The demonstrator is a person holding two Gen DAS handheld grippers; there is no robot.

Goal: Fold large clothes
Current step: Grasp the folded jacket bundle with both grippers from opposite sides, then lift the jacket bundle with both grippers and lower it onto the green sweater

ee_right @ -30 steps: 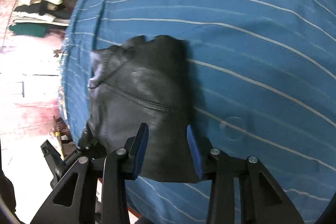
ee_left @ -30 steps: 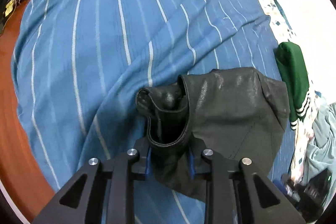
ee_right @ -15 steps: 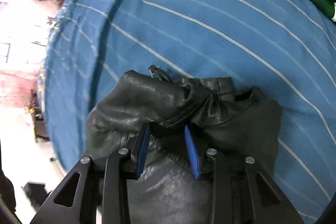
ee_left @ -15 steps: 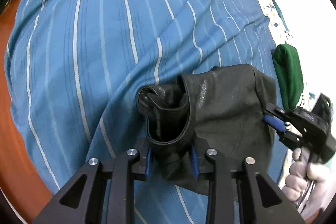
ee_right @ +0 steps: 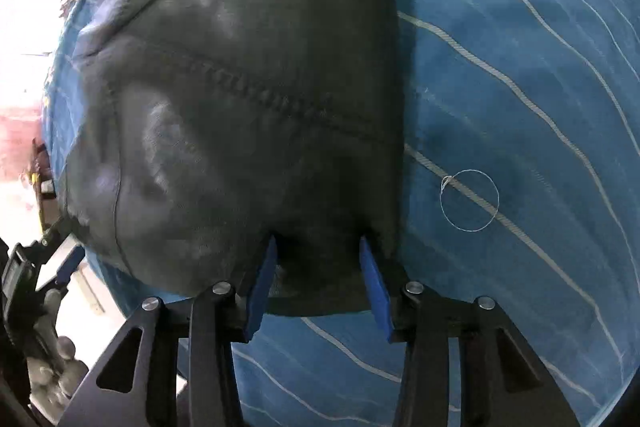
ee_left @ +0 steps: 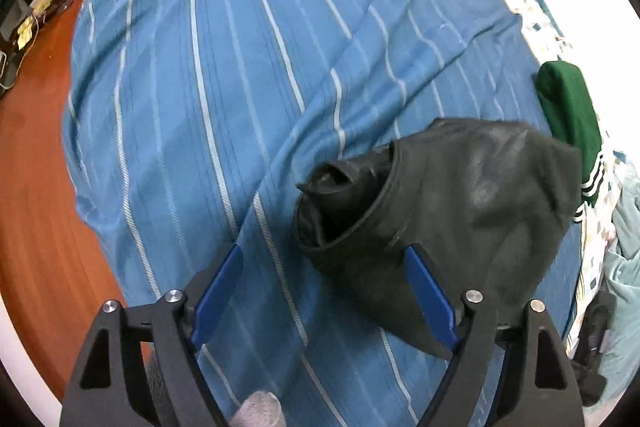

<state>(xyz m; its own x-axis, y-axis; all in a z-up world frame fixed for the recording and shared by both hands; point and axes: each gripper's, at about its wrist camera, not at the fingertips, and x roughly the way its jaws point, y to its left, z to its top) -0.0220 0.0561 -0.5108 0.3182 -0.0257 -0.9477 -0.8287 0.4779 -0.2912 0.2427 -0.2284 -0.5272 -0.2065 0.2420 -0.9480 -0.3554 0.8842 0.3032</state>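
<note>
Our left tongs [ee_left: 324, 283] are spreading wide, their blue pads [ee_left: 218, 285] clear of everything; the near corner of the black leather jacket [ee_left: 448, 211] lies between them, closer to the right pad, and we cannot tell whether that pad touches it. Our right tongs [ee_right: 318, 273] are parting too, and the near edge of the jacket [ee_right: 240, 99] still sits between their blue pads [ee_right: 262, 283], which appear to rest against the folded leather. In that view the jacket is a compact folded bundle with a stitched seam running across it. It lies on the bed's blue striped sheet [ee_left: 224, 75], near the bed's edge. In the left wrist view its collar end, an open dark fold, faces left. A folded green garment [ee_left: 570, 115] with white stripes lies just beyond the jacket on the far right. Left of the bed we see reddish wood floor [ee_left: 36, 211]. A loose loop of thread [ee_right: 470, 201] rests on the sheet right of the jacket.
</note>
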